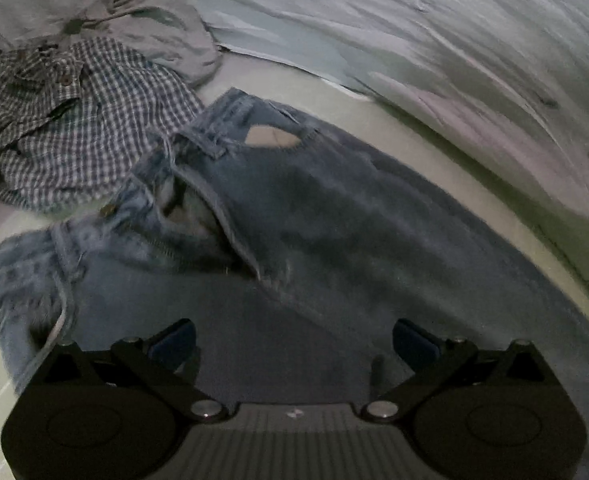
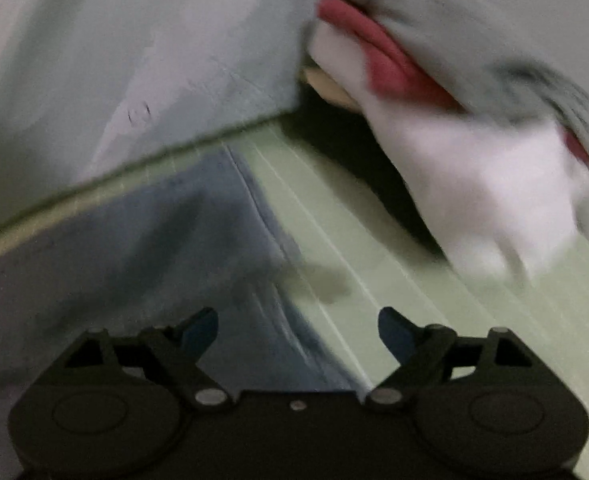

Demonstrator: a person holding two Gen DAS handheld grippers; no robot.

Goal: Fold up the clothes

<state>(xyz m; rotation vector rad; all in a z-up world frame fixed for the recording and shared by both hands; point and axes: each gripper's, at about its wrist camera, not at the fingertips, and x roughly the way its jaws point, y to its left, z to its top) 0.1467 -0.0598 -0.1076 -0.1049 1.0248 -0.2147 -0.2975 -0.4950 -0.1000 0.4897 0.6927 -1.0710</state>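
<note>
A pair of blue jeans (image 1: 314, 216) lies flat on the pale green surface (image 1: 434, 140), waistband and open fly toward the upper left. My left gripper (image 1: 293, 342) is open and empty, hovering low over the jeans' upper leg. In the right wrist view the jeans (image 2: 134, 248) fill the lower left, their side seam running down the middle. My right gripper (image 2: 297, 330) is open and empty, straddling that seam edge just above the cloth.
A checked shirt (image 1: 74, 120) and a grey garment (image 1: 166, 36) lie crumpled beyond the waistband. A pale wall (image 1: 414, 20) borders the surface. A folded stack of white, red and grey clothes (image 2: 474, 140) sits at the right on the striped green surface (image 2: 374, 248).
</note>
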